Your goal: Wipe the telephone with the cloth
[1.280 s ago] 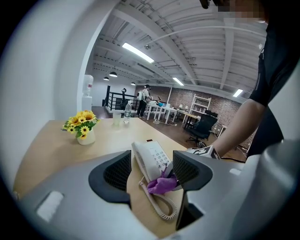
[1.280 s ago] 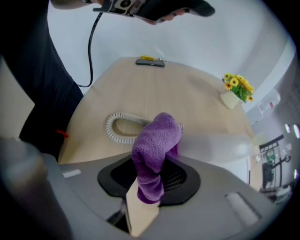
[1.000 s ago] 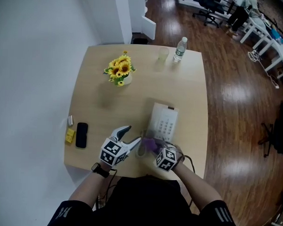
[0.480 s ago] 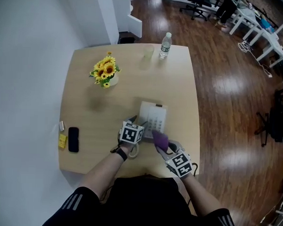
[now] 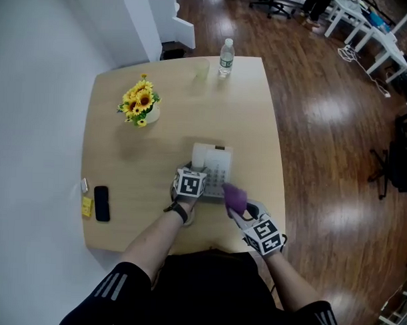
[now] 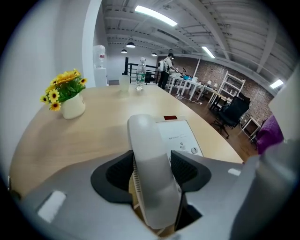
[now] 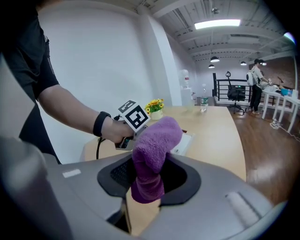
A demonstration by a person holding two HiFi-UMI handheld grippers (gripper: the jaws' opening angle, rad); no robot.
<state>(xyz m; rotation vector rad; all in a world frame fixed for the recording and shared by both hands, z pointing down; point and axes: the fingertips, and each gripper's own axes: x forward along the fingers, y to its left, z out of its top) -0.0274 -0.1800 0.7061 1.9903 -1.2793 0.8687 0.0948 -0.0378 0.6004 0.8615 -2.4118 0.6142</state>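
Left hand-held gripper (image 6: 152, 172) clamps one handset (image 6: 146, 140); right hand-held gripper (image 7: 149, 177) pinches one cloth (image 7: 155, 139).

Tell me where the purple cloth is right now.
In the head view the purple cloth is clamped in the right claw, just off the telephone's near right corner; the left claw grips the handset beside it.

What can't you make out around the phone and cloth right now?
- The phone keys: head view, too small; left gripper view, handset covers most.
- Whether cloth touches phone: head view, cloth hides the contact spot.
- The yellow item: head view, too small to identify.
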